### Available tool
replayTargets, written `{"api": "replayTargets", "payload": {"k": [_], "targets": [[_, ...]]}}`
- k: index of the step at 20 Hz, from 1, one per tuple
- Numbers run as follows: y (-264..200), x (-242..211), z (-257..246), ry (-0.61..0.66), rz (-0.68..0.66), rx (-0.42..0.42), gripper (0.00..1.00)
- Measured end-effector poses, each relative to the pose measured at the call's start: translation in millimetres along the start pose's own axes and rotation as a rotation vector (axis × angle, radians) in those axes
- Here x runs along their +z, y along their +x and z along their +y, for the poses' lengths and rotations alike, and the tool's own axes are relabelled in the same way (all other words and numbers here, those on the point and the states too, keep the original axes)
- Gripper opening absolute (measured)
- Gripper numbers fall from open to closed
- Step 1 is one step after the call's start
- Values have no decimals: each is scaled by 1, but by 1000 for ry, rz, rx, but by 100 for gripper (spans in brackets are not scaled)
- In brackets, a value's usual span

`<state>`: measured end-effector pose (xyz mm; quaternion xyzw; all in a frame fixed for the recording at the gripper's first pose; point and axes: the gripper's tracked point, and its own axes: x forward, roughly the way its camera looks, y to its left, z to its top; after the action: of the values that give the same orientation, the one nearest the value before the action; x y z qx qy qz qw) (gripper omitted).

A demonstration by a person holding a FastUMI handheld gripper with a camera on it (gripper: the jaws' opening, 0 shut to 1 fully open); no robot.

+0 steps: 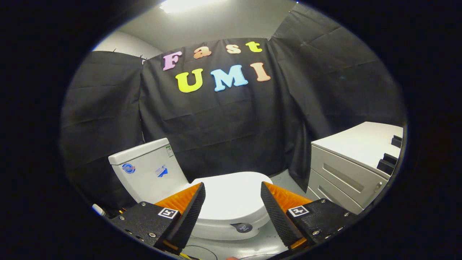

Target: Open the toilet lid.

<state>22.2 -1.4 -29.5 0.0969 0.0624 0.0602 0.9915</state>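
booth floor pale; toilet lid (231,196) down, lower centre frame, rigid, slick; i hook front rim; gripper (233,202) spread wide, empty.

Stickers on toilet tank (148,169) too small to read, lid tab (242,227) print illegible

One toilet (216,195), with one closed lid (231,196) and one tank (148,169). One white cabinet (346,169) showing two drawers. One gripper (232,202) with two spread fingers (191,213), holding nothing.
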Motion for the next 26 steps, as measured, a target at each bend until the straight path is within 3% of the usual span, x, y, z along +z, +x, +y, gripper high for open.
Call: {"api": "replayTargets", "payload": {"k": [7, 14, 22, 26], "targets": [[18, -27, -10, 191, 132, 80, 95], [29, -71, -30, 357, 284, 78, 95], [28, -135, -29, 608, 516, 190, 95], [34, -161, -44, 686, 553, 162, 94]]}}
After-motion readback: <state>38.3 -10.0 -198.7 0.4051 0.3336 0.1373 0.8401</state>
